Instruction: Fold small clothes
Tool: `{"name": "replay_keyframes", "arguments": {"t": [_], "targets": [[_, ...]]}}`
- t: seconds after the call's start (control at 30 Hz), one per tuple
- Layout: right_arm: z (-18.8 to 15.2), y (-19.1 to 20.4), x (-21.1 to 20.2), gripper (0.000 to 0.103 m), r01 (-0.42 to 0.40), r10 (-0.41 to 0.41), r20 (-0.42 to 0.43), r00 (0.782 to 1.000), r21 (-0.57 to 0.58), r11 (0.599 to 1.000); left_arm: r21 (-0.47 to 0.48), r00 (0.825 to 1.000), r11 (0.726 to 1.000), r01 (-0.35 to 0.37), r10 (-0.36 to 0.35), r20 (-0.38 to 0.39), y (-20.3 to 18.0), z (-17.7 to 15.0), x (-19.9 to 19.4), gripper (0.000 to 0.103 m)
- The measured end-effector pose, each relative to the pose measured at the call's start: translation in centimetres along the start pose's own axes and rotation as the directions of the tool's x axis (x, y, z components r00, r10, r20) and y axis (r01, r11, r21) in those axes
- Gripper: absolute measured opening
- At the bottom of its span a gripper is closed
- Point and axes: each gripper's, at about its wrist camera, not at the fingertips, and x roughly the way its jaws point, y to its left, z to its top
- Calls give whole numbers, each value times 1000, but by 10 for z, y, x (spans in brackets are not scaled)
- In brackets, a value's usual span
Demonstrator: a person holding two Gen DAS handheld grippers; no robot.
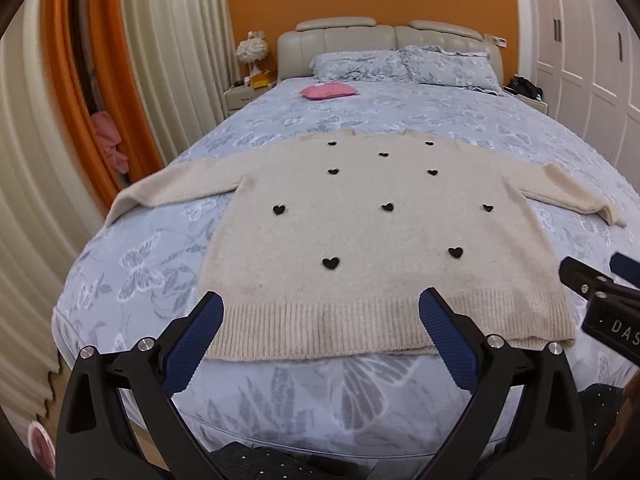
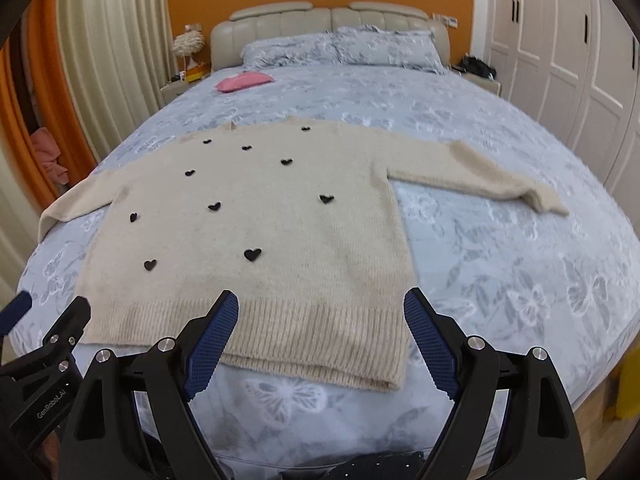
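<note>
A cream knitted sweater (image 1: pixel 372 240) with small black hearts lies flat on the bed, both sleeves spread sideways, ribbed hem toward me. It also shows in the right wrist view (image 2: pixel 256 232). My left gripper (image 1: pixel 322 308) is open and empty, held just above the hem's left half. My right gripper (image 2: pixel 320 306) is open and empty, above the hem's right corner. The right gripper also shows at the right edge of the left wrist view (image 1: pixel 592 276). The left gripper shows at the left edge of the right wrist view (image 2: pixel 44 320).
The bed (image 1: pixel 140 264) has a blue-grey butterfly cover. A pink folded item (image 1: pixel 329 91) lies near the pillows (image 1: pixel 404 64). Curtains (image 1: pixel 168 64) hang at the left, white wardrobes (image 2: pixel 560 48) stand at the right, and nightstands flank the headboard.
</note>
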Motion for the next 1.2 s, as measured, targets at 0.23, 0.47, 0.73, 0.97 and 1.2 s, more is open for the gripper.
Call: {"name": "replay_keyframes", "arguments": {"t": [0.23,0.47,0.73,0.97,1.2], "targets": [[-3,-6,9,83,6,-5,-35,999,25,1000,-49,999,999,-11,10,-32,7,-14,11,96],[0,-9,10,83,40,-39,-40,998,27,999,-85,999,996,15,-19,-45,5,-14,13,96],[10,-10,15,83,86,-89,-36,995,-72,994,24,997,997,69,-68,-35,-25,5,25,98],[11,-23,20,83,89,-89,-85,992,-5,996,51,995,994,95,-95,-7,-38,23,20,98],[5,-32,6,83,98,-95,-76,993,28,995,36,996,996,85,-85,-2,-27,17,8,98]]}}
